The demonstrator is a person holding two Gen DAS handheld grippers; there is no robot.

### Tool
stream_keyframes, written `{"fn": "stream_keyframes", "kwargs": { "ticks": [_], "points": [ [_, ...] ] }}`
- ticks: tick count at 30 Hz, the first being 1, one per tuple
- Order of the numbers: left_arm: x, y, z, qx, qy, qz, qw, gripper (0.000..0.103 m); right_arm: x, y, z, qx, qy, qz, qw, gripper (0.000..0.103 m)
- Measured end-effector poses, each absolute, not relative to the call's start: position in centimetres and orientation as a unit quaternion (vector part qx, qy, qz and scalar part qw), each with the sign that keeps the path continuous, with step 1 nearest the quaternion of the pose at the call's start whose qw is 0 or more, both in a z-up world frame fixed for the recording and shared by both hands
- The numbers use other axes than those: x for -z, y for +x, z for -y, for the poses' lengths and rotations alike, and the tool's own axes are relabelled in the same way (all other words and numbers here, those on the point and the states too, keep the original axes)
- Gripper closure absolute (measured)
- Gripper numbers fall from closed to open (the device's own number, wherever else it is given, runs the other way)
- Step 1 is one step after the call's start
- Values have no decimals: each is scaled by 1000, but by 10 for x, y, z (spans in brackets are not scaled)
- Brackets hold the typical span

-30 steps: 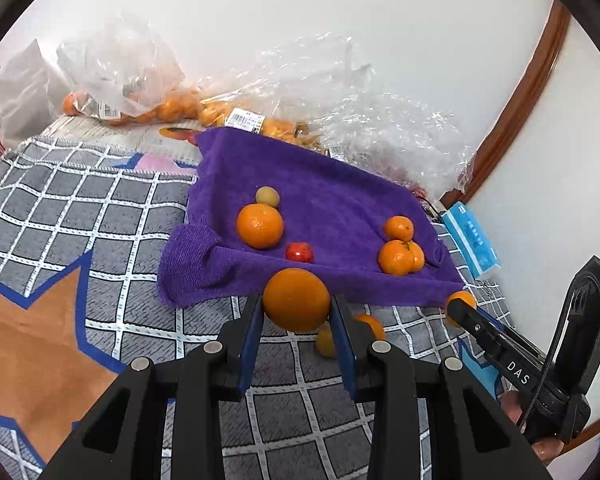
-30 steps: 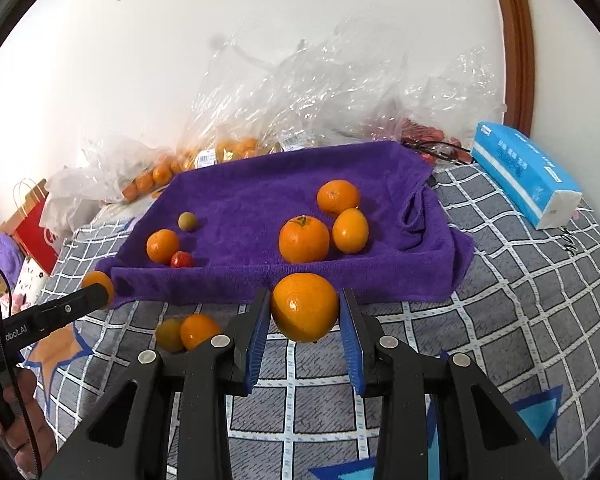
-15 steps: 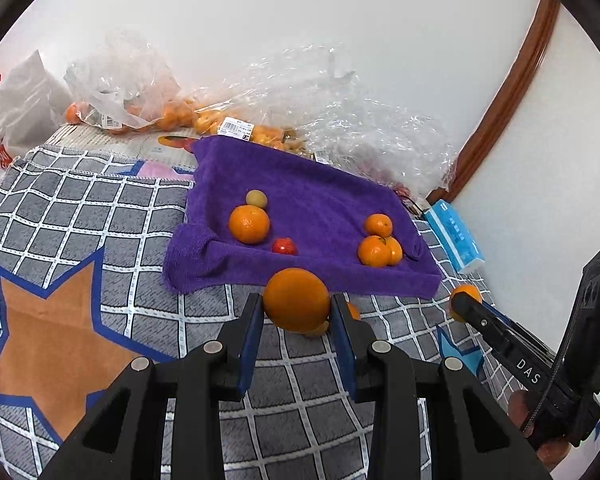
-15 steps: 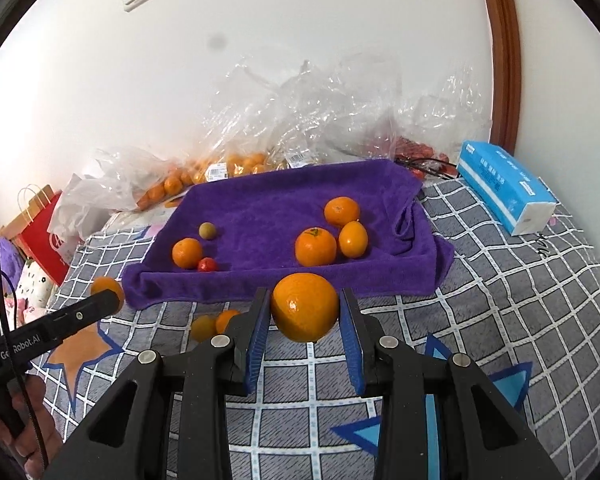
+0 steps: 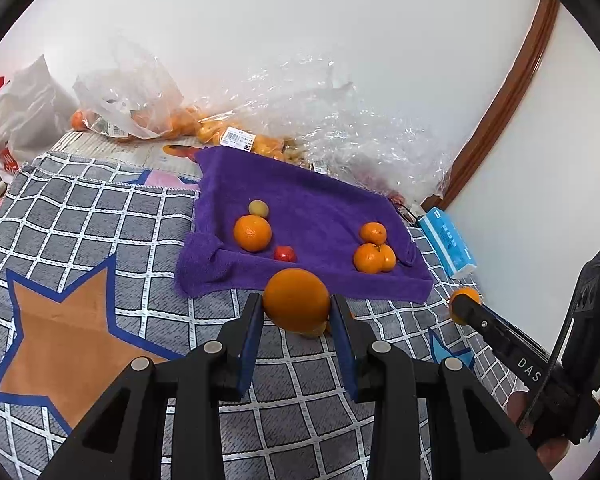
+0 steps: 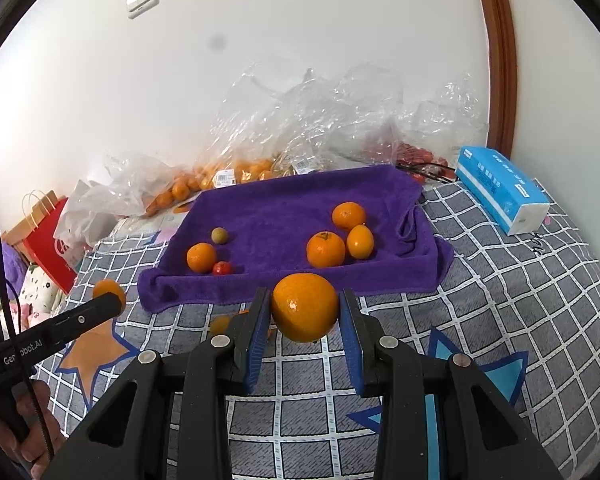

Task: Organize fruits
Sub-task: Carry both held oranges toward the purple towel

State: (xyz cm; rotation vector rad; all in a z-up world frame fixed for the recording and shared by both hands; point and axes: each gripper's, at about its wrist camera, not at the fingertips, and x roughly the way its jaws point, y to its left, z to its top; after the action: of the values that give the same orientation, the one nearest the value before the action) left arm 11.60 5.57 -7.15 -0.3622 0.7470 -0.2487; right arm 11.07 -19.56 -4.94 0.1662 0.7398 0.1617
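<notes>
A purple towel [image 5: 312,196] [image 6: 284,208] lies on the checked blanket. On it sit one orange [image 5: 252,233], a small yellowish fruit [image 5: 258,208], a small red fruit [image 5: 285,254] and a cluster of three oranges [image 5: 374,256] [image 6: 326,249]. My left gripper [image 5: 297,301] is shut on a large orange [image 5: 296,308], held in the air just short of the towel's near edge. My right gripper [image 6: 304,298] is shut on another large orange [image 6: 305,312], also above the blanket before the towel. Two small loose fruits [image 6: 220,324] lie on the blanket, partly hidden by a finger.
Clear plastic bags [image 6: 324,120] holding more oranges are piled against the white wall behind the towel. A blue tissue pack [image 6: 500,192] lies right of the towel near a brown door frame [image 6: 496,52]. A red paper bag [image 6: 46,236] stands at far left.
Both grippers have risen and drawn back from the towel, each still gripping its orange. The towel and its fruits have not moved.
</notes>
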Motion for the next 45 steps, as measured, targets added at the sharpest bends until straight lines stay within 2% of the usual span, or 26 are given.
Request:
{"fn": "stream_keyframes", "kwargs": {
  "ticks": [26,45],
  "points": [
    [49,146,-49,138,-166,-358,909,71,32,139,201,-60,85,-350,931,69],
    [56,171,-42,132,-163,-369,905,71,38,165,210,-54,90,-347,932,69]
  ]
}}
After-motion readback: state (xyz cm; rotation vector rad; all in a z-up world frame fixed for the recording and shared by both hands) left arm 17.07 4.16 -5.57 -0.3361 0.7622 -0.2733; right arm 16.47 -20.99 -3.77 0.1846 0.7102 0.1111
